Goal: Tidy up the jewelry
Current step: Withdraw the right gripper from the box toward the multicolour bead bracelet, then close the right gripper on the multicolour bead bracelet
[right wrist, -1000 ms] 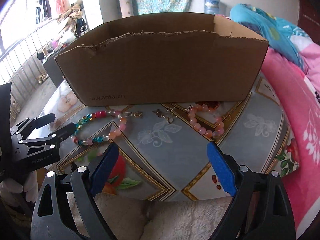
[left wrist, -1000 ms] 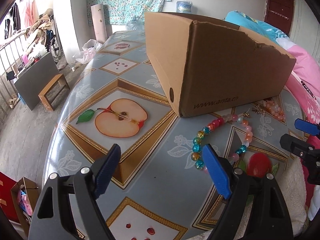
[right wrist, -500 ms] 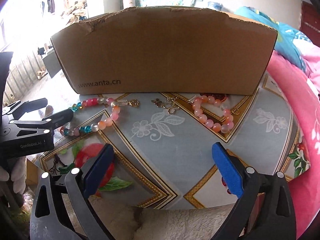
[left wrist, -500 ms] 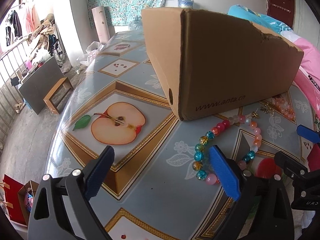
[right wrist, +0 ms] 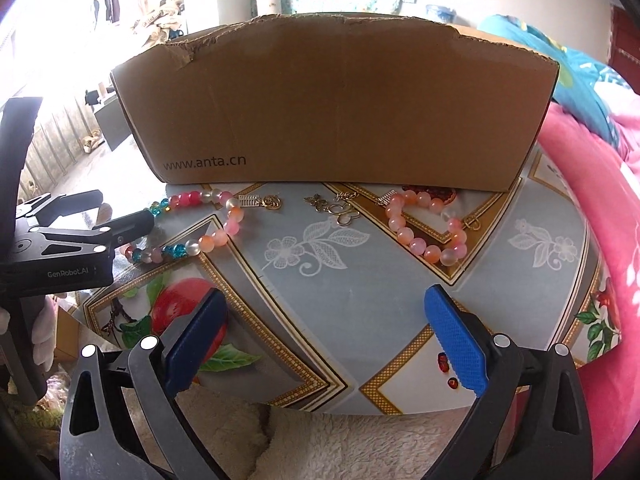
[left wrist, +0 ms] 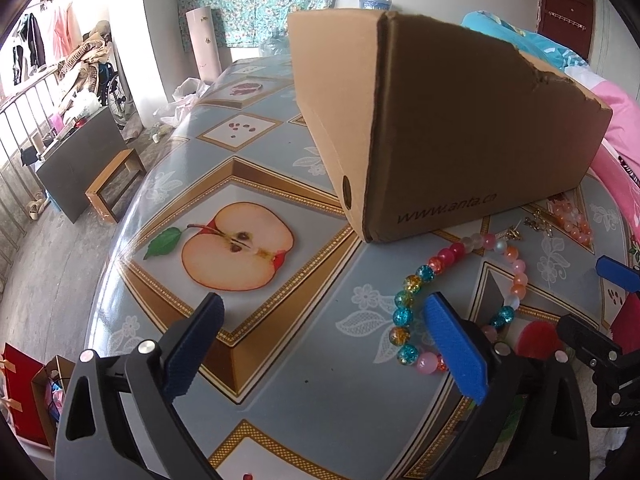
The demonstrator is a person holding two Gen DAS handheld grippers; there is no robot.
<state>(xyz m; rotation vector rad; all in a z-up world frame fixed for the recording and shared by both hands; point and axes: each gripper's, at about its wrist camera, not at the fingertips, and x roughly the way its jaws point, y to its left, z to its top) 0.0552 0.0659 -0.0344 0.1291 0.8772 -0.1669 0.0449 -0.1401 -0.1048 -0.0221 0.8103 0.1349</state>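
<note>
The multicoloured bead bracelet [left wrist: 460, 296] lies on the surface [left wrist: 304, 368] just beside the left tool [left wrist: 320, 344], whose jaws have just spread; nothing sits between them.

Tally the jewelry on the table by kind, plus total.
Beaded bracelets: 2, the multicolour bracelet and the pink bracelet
Small gold metal pieces: 2, a rose charm piece and a flower-shaped cluster; its exact piece count is unclear
Total: 4, all in front of the cardboard box
</note>
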